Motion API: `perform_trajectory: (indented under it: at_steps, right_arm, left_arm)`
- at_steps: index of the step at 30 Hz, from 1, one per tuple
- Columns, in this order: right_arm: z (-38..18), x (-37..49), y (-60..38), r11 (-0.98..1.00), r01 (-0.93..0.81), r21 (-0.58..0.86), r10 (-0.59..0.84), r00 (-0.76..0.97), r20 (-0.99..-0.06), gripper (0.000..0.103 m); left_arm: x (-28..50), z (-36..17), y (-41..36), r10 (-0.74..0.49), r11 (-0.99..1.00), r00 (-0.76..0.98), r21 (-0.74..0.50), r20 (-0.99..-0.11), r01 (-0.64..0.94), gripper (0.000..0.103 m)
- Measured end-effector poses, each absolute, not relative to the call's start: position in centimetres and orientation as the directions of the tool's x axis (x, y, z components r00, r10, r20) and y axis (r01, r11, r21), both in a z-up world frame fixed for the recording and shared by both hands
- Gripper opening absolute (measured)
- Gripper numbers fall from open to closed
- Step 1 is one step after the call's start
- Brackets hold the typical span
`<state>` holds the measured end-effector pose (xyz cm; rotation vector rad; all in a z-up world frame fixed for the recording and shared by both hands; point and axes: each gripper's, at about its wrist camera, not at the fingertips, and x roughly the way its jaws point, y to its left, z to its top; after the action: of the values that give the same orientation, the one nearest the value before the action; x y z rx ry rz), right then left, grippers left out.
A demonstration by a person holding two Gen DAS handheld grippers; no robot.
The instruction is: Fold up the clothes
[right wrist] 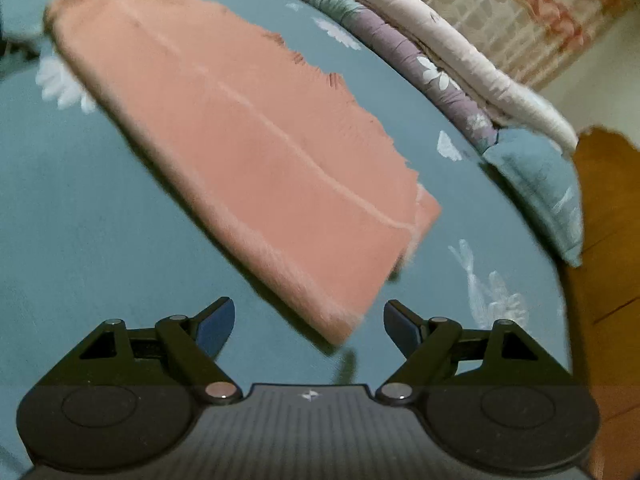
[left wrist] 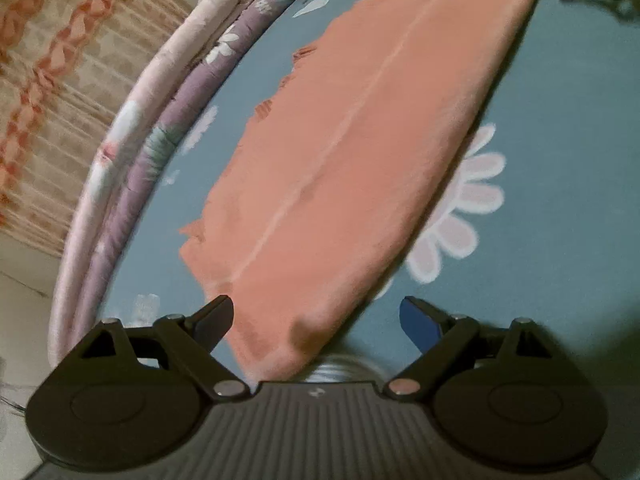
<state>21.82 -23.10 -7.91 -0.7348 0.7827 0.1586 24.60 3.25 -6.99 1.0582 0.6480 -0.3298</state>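
L gripper [left wrist: 320, 322] sits closest to the lens, jaws spread wide w/ nothing clamped; the near corner of the salmon-pink garment [left wrist: 360, 152] lies in the gap between its fingers, but the pads aren't pressed on it. R gripper [right wrist: 309, 326] likewise wide apart and holding nothing; the garment's [right wrist: 248, 148] other near corner pts toward its gap, just short of the fingertips. Garment is folded into a long strip w/ a pale seam down the middle, lying flat on the teal floral bedsheet [left wrist: 560, 160], which also shows in the R wrist view [right wrist: 100, 240]. Its frayed-looking edge faces a rolled lilac and pale pink quilt [left wrist: 132, 168], near but apart from it; same quilt in R view [right wrist: 452, 68]. Beyond the quilt, a beige and orange curtain [left wrist: 48, 80]. Past the garment's R-view end, a wooden headboard [right wrist: 600, 208]. Edges are motion-blurred.
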Motion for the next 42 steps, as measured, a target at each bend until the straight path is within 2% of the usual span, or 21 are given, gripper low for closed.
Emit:
perform_trajectory:
  at_steps: [2,6,20,24,33,38,42]
  right_arm:
    - [-8.2,21.7,-22.6,0.704,-0.397,-0.589,-0.152,0.725,-0.671,0.091]
    - [-8.8,22.5,-21.2,0.638,-0.416,-0.648,-0.155,0.755,-0.637,0.092]
    - [-9.6,25.3,-13.1,0.410,-0.487,-0.771,-0.008,0.844,-0.537,0.092]
    - [-10.0,24.9,-13.0,0.370,-0.475,-0.798,-0.005,0.858,-0.513,0.092]
    - [-9.9,23.8,-18.6,0.400,-0.435,-0.807,-0.136,0.843,-0.521,0.093]
    - [-10.6,24.6,-16.2,0.333,-0.420,-0.844,-0.112,0.871,-0.478,0.093]
    - [-10.5,25.7,-15.3,0.368,-0.413,-0.833,-0.094,0.875,-0.475,0.093]
  left_arm:
    - [24.9,-7.5,3.0,0.062,0.411,0.786,0.734,-0.615,0.541,0.090]
    - [25.7,-8.1,1.1,0.037,0.359,0.810,0.765,-0.585,0.535,0.090]
    - [26.9,-10.0,-4.6,-0.079,0.155,0.853,0.839,-0.516,0.522,0.090]
    - [27.3,-10.1,-3.2,-0.050,0.142,0.859,0.847,-0.510,0.512,0.092]
    - [28.7,-10.5,0.1,0.048,0.125,0.866,0.863,-0.498,0.489,0.095]
    - [29.9,-11.0,-2.5,0.003,0.039,0.882,0.881,-0.471,0.471,0.095]
    - [30.7,-11.0,-3.5,-0.003,0.055,0.882,0.880,-0.472,0.471,0.094]
